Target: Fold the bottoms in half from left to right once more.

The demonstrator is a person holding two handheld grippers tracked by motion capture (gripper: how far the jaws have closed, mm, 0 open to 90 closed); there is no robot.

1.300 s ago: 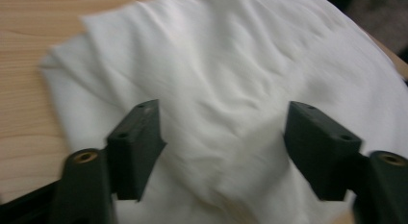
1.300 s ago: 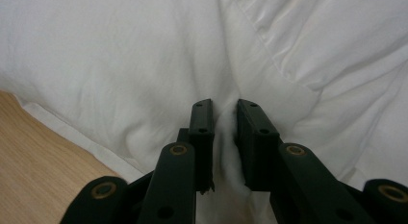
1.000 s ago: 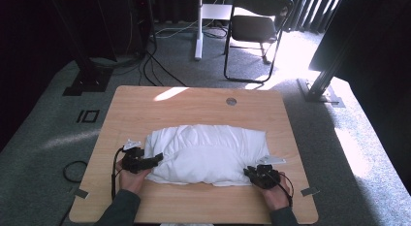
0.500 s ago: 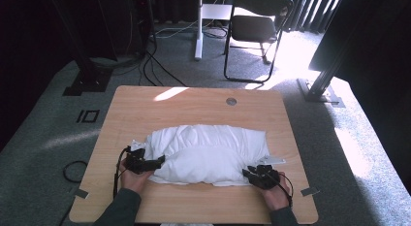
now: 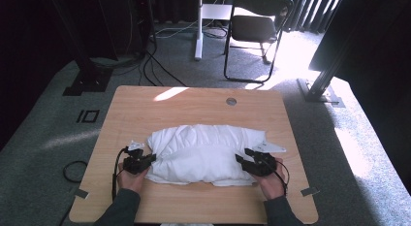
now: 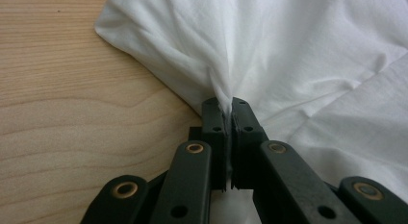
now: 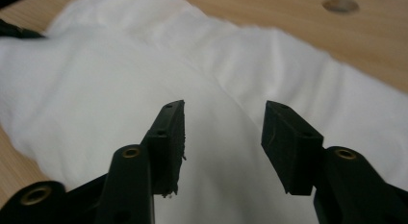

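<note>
I have the left gripper (image 5: 145, 159) clamped on the white cloth (image 5: 206, 151) — in the left gripper view its jaws are pressed together with a tuft of fabric (image 6: 222, 96) pinched between the pads. The cloth lies bunched across the near middle of the wooden table (image 5: 145, 107), its long axis running from one hand to the other.

The right gripper (image 5: 245, 159) sits at the opposite end of the cloth. Its jaws stand apart and have just been opening; in the right gripper view nothing lies between the pads, the fabric (image 7: 96, 104) being below and beyond them. I judge the step in hand to be taking hold of both ends, with one side secured and the other not yet gripped.

The next move calls for bringing the right gripper down onto the cloth's near right edge and closing on a fold of it. The grip should match the left one in layer and depth — otherwise the cloth will likely lift unevenly.

Surroundings: a round grommet hole (image 5: 231, 101) lies in the far part of the table, well apart from the cloth. A folding chair (image 5: 254, 27) and floor cables (image 5: 155, 66) stand beyond the table. Nothing on the tabletop obstructs either hand.
</note>
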